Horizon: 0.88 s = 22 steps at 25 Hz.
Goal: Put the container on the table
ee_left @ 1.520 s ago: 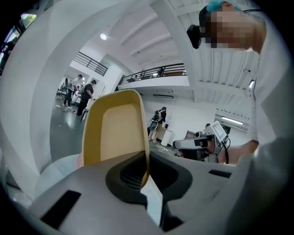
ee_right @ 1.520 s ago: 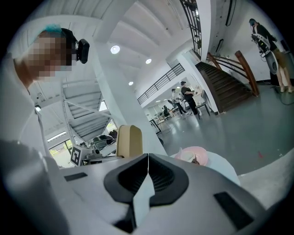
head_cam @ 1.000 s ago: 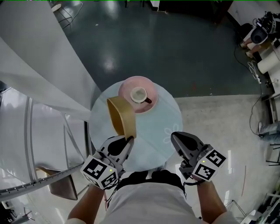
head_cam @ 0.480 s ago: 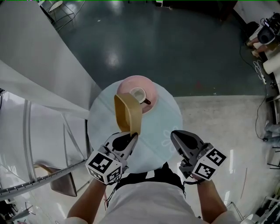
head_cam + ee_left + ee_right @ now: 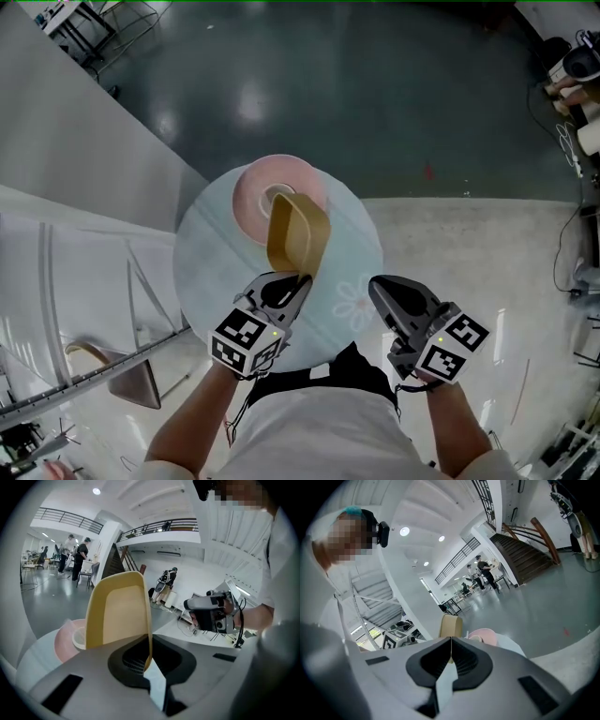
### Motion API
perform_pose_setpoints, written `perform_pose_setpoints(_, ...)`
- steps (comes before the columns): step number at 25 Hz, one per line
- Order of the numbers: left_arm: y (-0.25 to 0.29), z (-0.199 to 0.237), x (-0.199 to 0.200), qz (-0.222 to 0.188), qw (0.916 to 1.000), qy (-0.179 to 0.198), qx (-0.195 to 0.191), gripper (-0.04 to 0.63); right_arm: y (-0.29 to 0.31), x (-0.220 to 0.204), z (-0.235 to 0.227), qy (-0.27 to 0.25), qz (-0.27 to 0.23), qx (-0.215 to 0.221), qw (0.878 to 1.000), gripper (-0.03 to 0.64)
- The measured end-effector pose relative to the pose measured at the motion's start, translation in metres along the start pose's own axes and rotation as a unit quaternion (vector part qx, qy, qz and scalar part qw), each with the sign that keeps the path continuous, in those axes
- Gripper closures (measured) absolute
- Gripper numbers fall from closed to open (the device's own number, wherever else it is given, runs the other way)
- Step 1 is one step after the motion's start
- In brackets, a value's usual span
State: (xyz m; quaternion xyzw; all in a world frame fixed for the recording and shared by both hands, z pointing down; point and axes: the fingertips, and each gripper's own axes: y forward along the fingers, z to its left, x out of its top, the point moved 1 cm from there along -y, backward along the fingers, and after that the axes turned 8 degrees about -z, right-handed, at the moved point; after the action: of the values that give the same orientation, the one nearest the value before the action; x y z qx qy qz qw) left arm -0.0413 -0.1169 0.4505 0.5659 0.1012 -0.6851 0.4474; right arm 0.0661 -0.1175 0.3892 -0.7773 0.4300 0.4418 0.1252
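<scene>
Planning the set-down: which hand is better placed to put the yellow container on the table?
Left. The left tongs grip the yellow container by its rim, above the table. The right tongs are shut on nothing, off to the side.

Container (image 5: pixel 298 232): plain mustard-tan, inside slightly paler. Surface (image 5: pixel 211 253): pale blue-white with a faint white flower outline (image 5: pixel 357 294). Plate (image 5: pixel 248 192): soft pink. Cup (image 5: pixel 78 638): white. Left tongs (image 5: pixel 298 281) and right tongs (image 5: pixel 379 287): black tips, grey bodies, and each cube has black-and-white square markers. Floor (image 5: pixel 375 103): glossy dark teal-grey, pale speckled grey on the right. Person's shirt (image 5: pixel 319 436): white.
</scene>
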Motion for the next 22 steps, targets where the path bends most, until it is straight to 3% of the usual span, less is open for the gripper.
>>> perform_pose_setpoints(14, 0.086, 0.005, -0.050, 0.110, 0.9935, 0.019, -0.024, 0.568, -0.001, 0.001, -0.061, 0.027, 0.018, -0.013, 0.999, 0.595)
perform_pose_setpoints(22, 0.117, 0.010, -0.080, 0.188, 0.9793, 0.067, -0.033, 0.568, -0.003, -0.002, -0.090, 0.041, 0.029, -0.030, 0.998, 0.595)
